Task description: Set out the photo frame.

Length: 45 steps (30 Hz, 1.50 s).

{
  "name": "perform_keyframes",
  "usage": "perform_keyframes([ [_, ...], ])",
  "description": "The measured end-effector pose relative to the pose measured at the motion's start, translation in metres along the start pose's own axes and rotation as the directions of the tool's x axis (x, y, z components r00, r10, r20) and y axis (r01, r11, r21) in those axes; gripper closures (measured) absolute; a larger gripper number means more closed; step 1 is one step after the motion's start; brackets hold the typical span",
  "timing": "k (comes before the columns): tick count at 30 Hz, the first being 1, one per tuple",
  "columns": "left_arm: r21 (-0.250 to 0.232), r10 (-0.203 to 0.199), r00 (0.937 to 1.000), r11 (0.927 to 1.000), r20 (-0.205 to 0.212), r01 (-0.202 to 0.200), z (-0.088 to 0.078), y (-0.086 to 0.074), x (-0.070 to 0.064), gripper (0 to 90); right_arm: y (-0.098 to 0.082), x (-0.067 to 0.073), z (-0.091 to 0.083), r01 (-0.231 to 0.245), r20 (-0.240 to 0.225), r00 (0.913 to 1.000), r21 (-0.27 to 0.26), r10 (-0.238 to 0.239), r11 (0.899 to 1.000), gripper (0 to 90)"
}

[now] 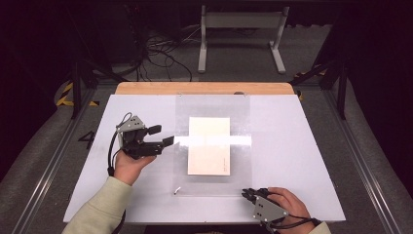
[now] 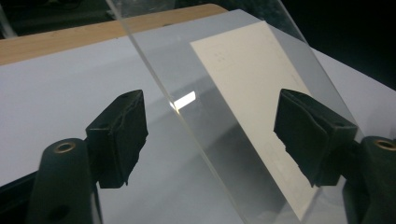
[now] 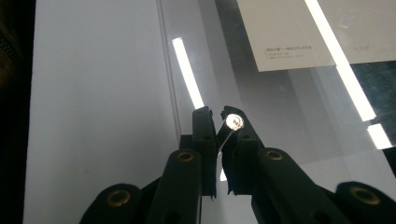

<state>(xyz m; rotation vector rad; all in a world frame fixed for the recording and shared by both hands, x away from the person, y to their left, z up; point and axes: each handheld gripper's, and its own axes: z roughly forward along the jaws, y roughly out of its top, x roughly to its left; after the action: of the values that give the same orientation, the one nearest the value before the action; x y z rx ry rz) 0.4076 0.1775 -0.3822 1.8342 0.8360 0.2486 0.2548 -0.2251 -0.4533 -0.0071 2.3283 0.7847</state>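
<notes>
Clear acrylic sheet [image 1: 213, 146] is covering the paper [image 1: 209, 145] (placement seemingly done); left gripper [image 1: 161, 136] is gaping open, right gripper [image 3: 219, 122] is pinching a small pin [image 3: 232, 125].

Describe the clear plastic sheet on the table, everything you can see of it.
The clear plastic sheet is a see-through rectangular pane, glossy, catching a bright streak of light. It covers a cream card on the white table. In the left gripper view its left edge looks lifted and runs between the open left gripper, whose fingers do not press it.

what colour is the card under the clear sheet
Cream card, faint print near one edge; the high view shows it best.
</notes>
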Motion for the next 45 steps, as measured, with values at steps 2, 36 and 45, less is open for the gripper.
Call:
perform_keyframes([
  [2, -0.001, -0.007, 1.0, 1.0, -0.001, 0.007, 0.004, 0.006, 0.003, 23.3, 0.001, 0.003, -0.001, 0.017, 0.01, 0.9998, 0.005, -0.017, 1.0, 84.2],
  [36, -0.025, 0.082, 0.9683, 0.9966, 0.236, -0.078, 0.046, 0.04, -0.002, 47.2, 0.002, 0.022, -0.003, 0.196, 0.106, 0.9738, 0.054, -0.201, 0.979, 84.6],
  [45, -0.091, 0.082, 0.9359, 0.9944, 0.343, -0.053, 0.039, 0.038, 0.005, 59.4, 0.003, 0.023, -0.003, 0.206, 0.105, 0.9717, 0.061, -0.212, 0.977, 84.5],
])
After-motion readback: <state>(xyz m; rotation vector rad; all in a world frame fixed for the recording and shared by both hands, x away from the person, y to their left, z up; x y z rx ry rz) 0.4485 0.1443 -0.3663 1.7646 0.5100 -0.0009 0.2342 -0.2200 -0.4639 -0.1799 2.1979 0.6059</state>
